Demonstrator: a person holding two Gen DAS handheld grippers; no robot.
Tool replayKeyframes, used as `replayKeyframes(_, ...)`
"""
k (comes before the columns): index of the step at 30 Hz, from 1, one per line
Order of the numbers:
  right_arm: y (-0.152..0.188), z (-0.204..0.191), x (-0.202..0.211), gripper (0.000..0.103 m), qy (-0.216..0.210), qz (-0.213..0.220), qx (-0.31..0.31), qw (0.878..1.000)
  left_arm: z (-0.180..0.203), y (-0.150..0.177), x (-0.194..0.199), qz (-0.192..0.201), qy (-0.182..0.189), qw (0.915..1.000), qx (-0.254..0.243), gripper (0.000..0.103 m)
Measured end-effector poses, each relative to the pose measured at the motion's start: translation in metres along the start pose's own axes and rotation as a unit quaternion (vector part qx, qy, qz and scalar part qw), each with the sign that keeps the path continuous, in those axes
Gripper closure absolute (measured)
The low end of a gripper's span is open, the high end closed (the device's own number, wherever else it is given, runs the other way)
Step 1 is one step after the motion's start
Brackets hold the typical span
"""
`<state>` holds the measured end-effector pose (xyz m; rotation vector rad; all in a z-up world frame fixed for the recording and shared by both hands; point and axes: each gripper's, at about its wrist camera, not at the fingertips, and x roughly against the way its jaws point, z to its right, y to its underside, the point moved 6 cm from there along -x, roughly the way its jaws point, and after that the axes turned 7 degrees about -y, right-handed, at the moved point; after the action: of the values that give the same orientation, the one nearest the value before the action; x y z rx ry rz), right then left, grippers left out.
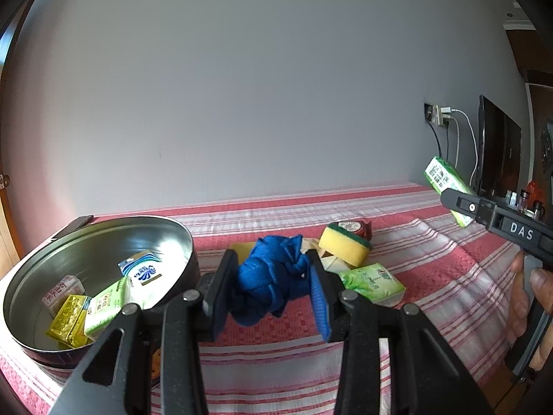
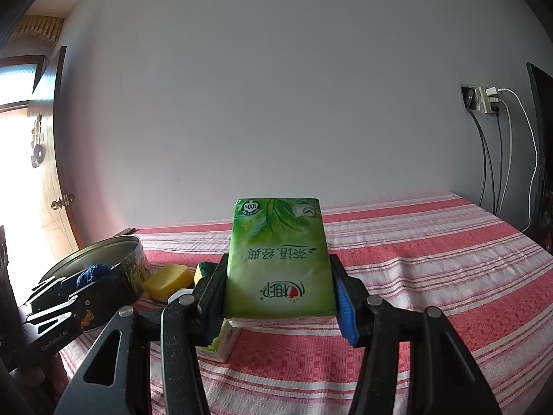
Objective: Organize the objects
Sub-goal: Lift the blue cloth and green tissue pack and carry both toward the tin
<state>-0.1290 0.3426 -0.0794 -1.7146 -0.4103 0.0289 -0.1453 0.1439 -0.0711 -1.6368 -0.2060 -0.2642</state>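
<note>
Left gripper clamped on blue cloth, held above striped tablecloth, just right of metal tin. Tin loaded with tissue packs and yellow packets. Right gripper clamped on green pack, raised clear of tablecloth; label seen upside down. Right gripper handle gripped by hand. Sponge and second green pack left on tablecloth behind cloth. Wall socket with cables located at right.
</note>
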Motion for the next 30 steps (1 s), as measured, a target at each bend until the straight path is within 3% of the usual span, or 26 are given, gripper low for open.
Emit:
replayKeyframes(14,-0.001,-0.002,0.001,0.048,-0.001,0.0,0.005,1.0,-0.004,-0.003,0.01,0.023,0.01,0.9995,0.02,0.064)
replayKeyframes(20,0.0,-0.009,-0.005,0.048,0.0,-0.013,0.017,1.0,-0.025,-0.009,0.018,0.03,0.004,0.9986,0.044,0.064)
replayKeyframes(30,-0.018,-0.057,-0.02,0.048,-0.053,-0.026,0.04,0.997,-0.08,-0.029,0.032,0.044,-0.06,0.995,0.067,0.064)
